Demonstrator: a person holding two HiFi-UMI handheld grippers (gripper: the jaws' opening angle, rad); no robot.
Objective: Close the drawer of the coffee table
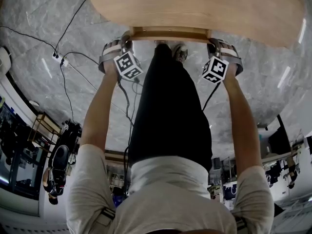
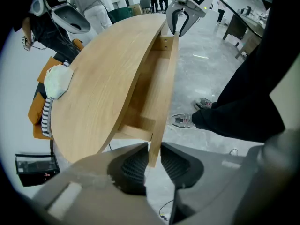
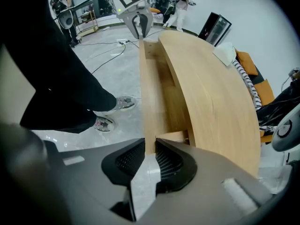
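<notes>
While pinching the pale wooden drawer front (image 1: 169,33), part-way out beneath the oval light-wood coffee table (image 1: 195,6), in left gripper (image 2: 153,158) and right gripper (image 3: 150,149): mid-close, now calls for even inward push

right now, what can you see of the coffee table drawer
The drawer is light wood with a thin flat front board, partly pulled out from under the rounded tabletop. The left gripper and right gripper each clamp the board's top edge, one near each end. No contents show.
</notes>
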